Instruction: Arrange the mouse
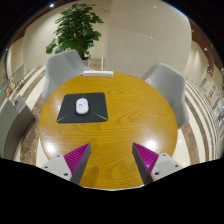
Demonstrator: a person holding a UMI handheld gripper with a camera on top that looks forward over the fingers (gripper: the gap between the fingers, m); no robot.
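A white mouse [82, 105] lies on a dark mouse mat [83, 109] on the left part of a round wooden table [125, 125]. My gripper [111, 160] is above the table's near edge, well short of the mouse and to its right. The fingers [72, 161] with magenta pads stand wide apart with only bare tabletop between them. The gripper holds nothing.
Grey chairs stand round the table: one at the far left [62, 70], one at the right [166, 84], one at the near left [12, 125]. A potted plant [76, 28] stands behind the table. A white object [98, 73] lies at the table's far edge.
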